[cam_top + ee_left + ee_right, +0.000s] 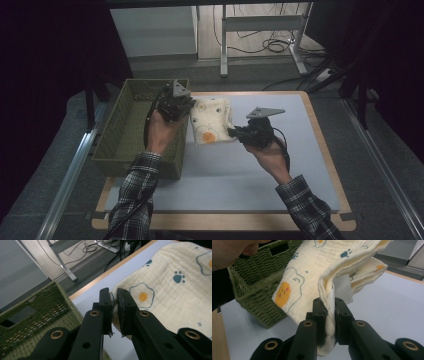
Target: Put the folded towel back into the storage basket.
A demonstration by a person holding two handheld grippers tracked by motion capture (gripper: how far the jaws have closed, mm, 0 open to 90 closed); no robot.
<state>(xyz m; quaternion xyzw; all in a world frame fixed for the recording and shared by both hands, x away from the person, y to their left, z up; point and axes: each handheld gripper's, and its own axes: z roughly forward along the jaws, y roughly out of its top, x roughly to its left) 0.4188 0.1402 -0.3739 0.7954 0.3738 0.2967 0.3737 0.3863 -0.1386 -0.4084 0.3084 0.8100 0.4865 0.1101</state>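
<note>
A folded cream cloth (pixel 212 120) printed with fried eggs and paw prints hangs off the table between my two grippers. My left gripper (pixel 187 106) pinches its left edge beside the basket; in the left gripper view the jaws (pixel 113 296) clamp the cloth's (pixel 170 285) edge. My right gripper (pixel 235 133) is shut on the lower right corner, and the right gripper view has the folded layers of cloth (pixel 312 272) squeezed between its jaws (pixel 330 303), a white label showing behind.
A green woven basket (pixel 122 135) stands on the table's left side, right next to the cloth. The pale blue mat (pixel 280 170) covers the wooden table. Metal table legs and cables (pixel 272 45) lie on the floor beyond the far edge.
</note>
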